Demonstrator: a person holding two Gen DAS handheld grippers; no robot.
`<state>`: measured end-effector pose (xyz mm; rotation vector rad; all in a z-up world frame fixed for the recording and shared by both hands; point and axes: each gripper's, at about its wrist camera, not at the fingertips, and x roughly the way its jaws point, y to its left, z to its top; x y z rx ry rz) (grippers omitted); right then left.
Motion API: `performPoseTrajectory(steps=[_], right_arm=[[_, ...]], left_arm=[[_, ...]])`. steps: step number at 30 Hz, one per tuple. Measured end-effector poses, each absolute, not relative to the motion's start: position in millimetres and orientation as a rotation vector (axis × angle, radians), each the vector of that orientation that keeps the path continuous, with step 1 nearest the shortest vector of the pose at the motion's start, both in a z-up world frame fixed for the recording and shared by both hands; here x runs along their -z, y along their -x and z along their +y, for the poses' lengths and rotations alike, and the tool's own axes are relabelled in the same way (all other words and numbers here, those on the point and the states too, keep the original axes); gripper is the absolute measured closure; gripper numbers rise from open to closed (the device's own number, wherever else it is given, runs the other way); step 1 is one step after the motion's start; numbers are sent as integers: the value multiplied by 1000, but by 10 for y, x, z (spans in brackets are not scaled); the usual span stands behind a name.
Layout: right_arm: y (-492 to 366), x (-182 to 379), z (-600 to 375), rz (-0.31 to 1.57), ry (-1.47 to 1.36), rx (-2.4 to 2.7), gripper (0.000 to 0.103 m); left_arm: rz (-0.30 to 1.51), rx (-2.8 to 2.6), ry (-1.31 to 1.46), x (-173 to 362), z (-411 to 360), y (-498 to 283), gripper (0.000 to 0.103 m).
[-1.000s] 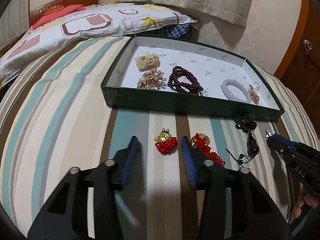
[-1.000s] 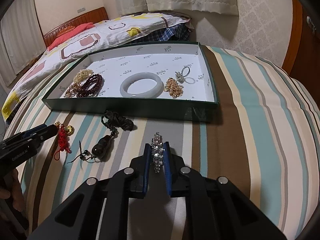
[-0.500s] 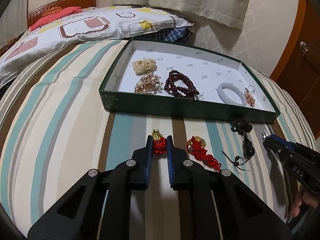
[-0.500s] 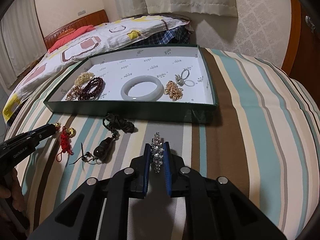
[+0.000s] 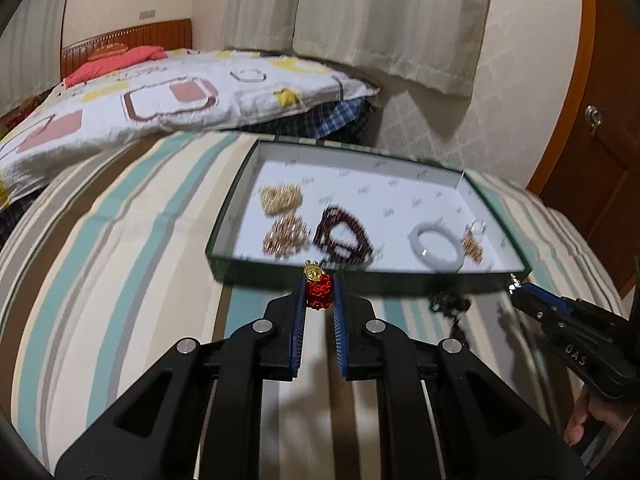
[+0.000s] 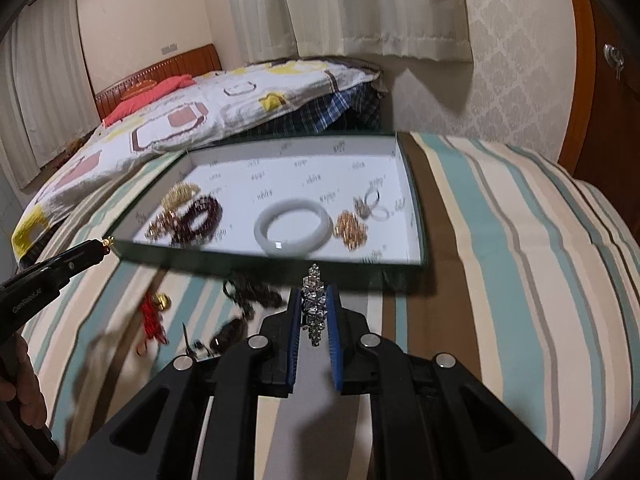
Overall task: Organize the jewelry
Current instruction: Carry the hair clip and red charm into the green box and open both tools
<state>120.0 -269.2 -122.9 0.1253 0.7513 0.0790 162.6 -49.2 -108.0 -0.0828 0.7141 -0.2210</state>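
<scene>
My left gripper (image 5: 319,294) is shut on a red knotted charm with a gold piece (image 5: 318,290), lifted off the striped bed just before the green jewelry box (image 5: 360,280). My right gripper (image 6: 313,306) is shut on a silver crystal bracelet (image 6: 313,304), also lifted, in front of the box (image 6: 280,262). The box holds a white jade bangle (image 6: 294,226), a dark red bead bracelet (image 5: 342,236), gold and pearl pieces (image 5: 282,198) and rings (image 6: 370,204). A second red charm (image 6: 154,314) and a dark bead pendant (image 6: 248,300) lie on the bed.
A patterned quilt (image 5: 160,96) lies behind the box. A wooden headboard (image 5: 128,36) is at the far left, curtains (image 5: 360,12) at the back and a wooden door (image 5: 600,140) to the right.
My left gripper closed on the red charm and lifted it toward the box. My right gripper, still holding the crystal bracelet, rose and moved toward the box too.
</scene>
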Motion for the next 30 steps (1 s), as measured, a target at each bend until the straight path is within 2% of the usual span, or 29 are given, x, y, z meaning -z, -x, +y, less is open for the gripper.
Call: performPoseTrajectory(steps=[14,30], right_arm=[[-1842,813,-2655,593,-89,-84,90],[-2528,1264,-2670,708,-85,-58,90]], left_arm=[[610,234,70,774,-737,-2301,90],[772,178,21,1301,-924,-3192,90]])
